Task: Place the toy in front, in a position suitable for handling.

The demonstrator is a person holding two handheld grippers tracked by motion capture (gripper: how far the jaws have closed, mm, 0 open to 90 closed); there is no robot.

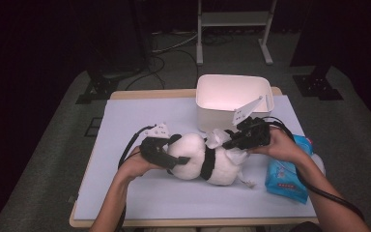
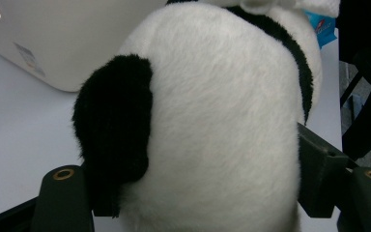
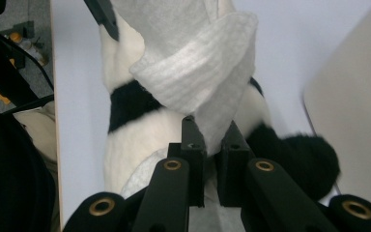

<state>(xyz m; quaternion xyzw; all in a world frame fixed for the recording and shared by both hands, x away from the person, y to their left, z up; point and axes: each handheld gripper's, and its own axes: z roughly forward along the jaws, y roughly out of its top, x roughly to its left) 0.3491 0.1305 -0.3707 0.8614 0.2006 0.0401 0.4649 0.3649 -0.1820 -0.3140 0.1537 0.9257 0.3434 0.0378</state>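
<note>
While left gripper [image 1: 166, 157] clamps plush panda's [image 1: 207, 159] head near table's front-middle, right gripper [image 3: 211, 140] pinches white wipe [image 3: 198, 77] over panda's back. Advice: keep head steady, drag wipe in short light strokes, avoid snagging fur.

The table [image 1: 140, 193] bears a plush panda [image 1: 207, 162], white bin [image 1: 232, 96] and wipes pack [image 1: 285, 176].

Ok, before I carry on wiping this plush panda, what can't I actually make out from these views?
- Inside of the white plastic bin: high view, glare washes it out.
- Print on the blue wipes packet: high view, too small.
- Panda's face: left gripper view, turned away; its body also hides the left gripper's jaw tips.
- Lower end of the white wipe: right gripper view, hidden between the right gripper's jaws.
</note>
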